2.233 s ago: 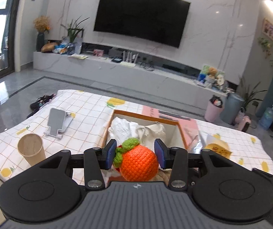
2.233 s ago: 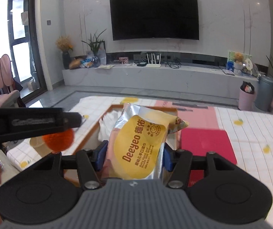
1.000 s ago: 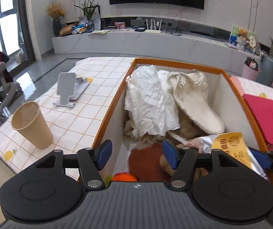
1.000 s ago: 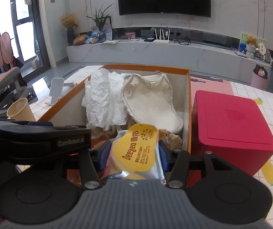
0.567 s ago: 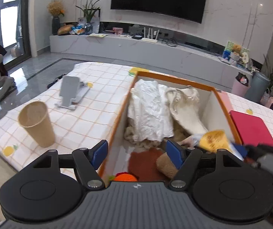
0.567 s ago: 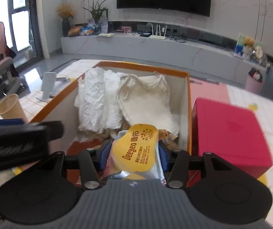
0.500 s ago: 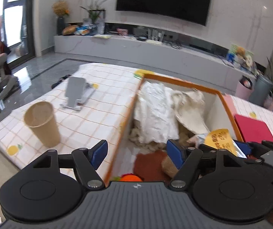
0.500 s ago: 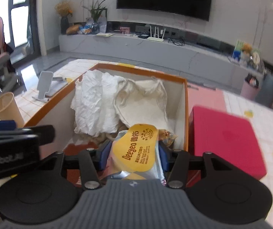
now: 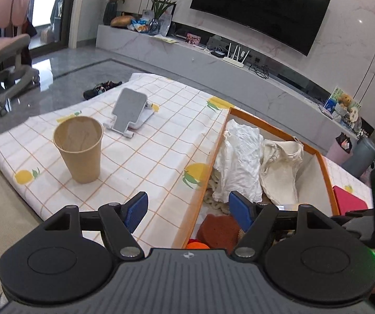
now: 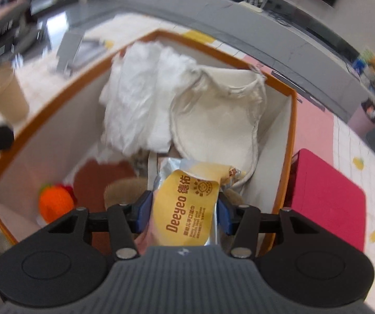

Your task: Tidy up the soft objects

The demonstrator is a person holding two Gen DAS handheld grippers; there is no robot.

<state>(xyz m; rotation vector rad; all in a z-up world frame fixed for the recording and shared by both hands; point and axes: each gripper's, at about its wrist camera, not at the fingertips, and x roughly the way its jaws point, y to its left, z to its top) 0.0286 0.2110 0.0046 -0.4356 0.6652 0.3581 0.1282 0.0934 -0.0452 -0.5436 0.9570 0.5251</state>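
Note:
An orange-rimmed box (image 10: 293,120) holds white cloth (image 10: 137,96), a cream cloth bag (image 10: 213,115), a brown plush piece (image 10: 95,180) and a crocheted orange toy (image 10: 55,205). My right gripper (image 10: 183,209) is shut on a yellow and silver Deeyeo wipes pack (image 10: 187,209), held over the box's near end. My left gripper (image 9: 187,209) is open and empty above the box's left wall (image 9: 203,191). In the left wrist view the orange toy (image 9: 196,244) and the brown plush piece (image 9: 218,230) lie just below it.
A paper cup (image 9: 78,147) and a grey phone stand (image 9: 129,113) sit on the checked tablecloth (image 9: 148,157) left of the box. A red box (image 10: 326,196) stands right of it. A pink chair (image 9: 6,49) is at the far left.
My left gripper let go of the orange toy, which now lies in the box, and pulled back to the left. My right gripper lowered the wipes pack into the box.

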